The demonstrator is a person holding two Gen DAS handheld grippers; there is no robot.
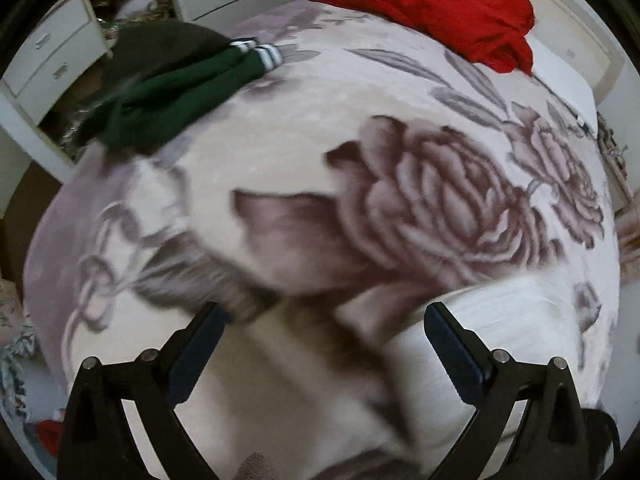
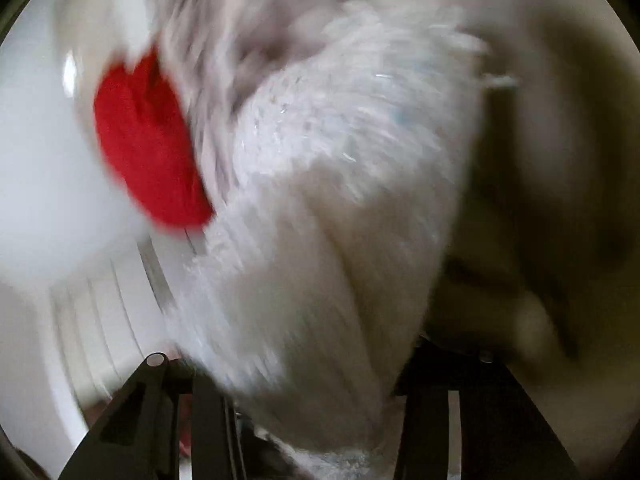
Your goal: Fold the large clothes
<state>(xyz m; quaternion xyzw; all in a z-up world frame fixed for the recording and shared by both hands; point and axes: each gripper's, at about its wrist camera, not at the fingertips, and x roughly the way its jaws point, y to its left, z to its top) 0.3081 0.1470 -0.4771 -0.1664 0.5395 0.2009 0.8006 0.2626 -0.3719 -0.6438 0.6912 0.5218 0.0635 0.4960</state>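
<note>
My left gripper [image 1: 322, 316] is open and empty above a bed covered by a pale blanket with a large brown flower print [image 1: 440, 200]. A white knitted garment [image 1: 500, 320] lies at the lower right of the left wrist view, just right of my right finger. In the right wrist view that white fluffy garment [image 2: 340, 220] fills the middle, blurred by motion, and drapes over my right gripper [image 2: 316, 420]. The garment hides the fingertips; the jaws appear closed on it.
A dark green garment with white-striped cuffs [image 1: 180, 92] lies at the bed's far left edge. A red garment [image 1: 420, 4] is heaped at the far side, also in the right wrist view [image 2: 148, 144]. White drawers [image 1: 52, 64] stand at left.
</note>
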